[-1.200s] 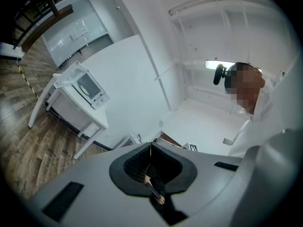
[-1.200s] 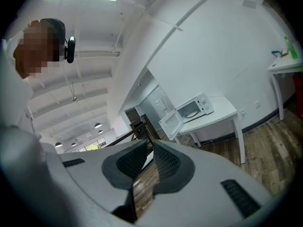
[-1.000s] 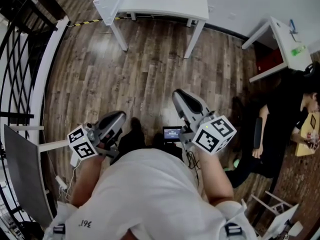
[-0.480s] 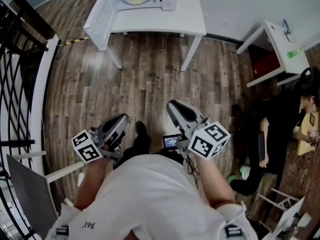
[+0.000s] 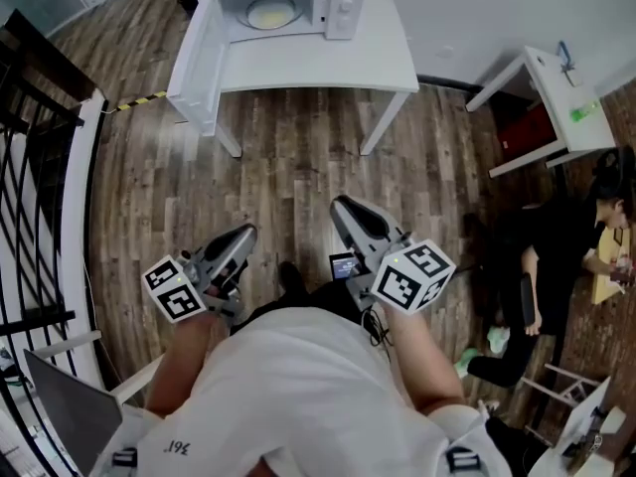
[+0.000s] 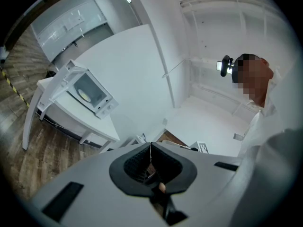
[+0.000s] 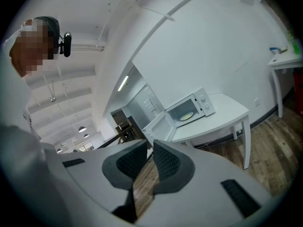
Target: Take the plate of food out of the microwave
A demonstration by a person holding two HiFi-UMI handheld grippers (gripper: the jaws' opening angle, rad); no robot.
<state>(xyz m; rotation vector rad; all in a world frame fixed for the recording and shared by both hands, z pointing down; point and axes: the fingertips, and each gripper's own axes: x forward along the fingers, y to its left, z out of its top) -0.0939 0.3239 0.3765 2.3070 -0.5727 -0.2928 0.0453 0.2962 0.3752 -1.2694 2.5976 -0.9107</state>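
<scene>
Head view: I hold both grippers low in front of my white shirt; the left gripper (image 5: 242, 237) and right gripper (image 5: 344, 209) point across the wooden floor (image 5: 288, 167) towards the microwave (image 5: 333, 6), which stands well ahead of both sets of jaws on a white table (image 5: 308, 63); its door (image 5: 194, 58) hangs open to the left; the plate of food (image 5: 270, 13) sits inside the cavity, far beyond the jaw tips; a second table (image 5: 552, 97) and a seated person in black (image 5: 556, 266) lie off to the right of the right gripper; a dark railing (image 5: 40, 167) runs to the left of the left gripper.

Left gripper view: the left gripper (image 6: 150, 145) has its jaws brought together, tips meeting along a thin line, nothing held; the microwave (image 6: 87, 91) appears up and to the left of the tips, well apart from them; the plate of food (image 6: 84, 95) shows as a pale disc inside.

Right gripper view: the right gripper (image 7: 150, 145) keeps its jaws narrowly apart, bare floor showing through the gap, nothing between the pads; the microwave (image 7: 201, 105) stands above and right of the tips, far off; the plate of food (image 7: 187, 116) rests in the open cavity; the door (image 7: 158, 126) swings out just above the tips.
</scene>
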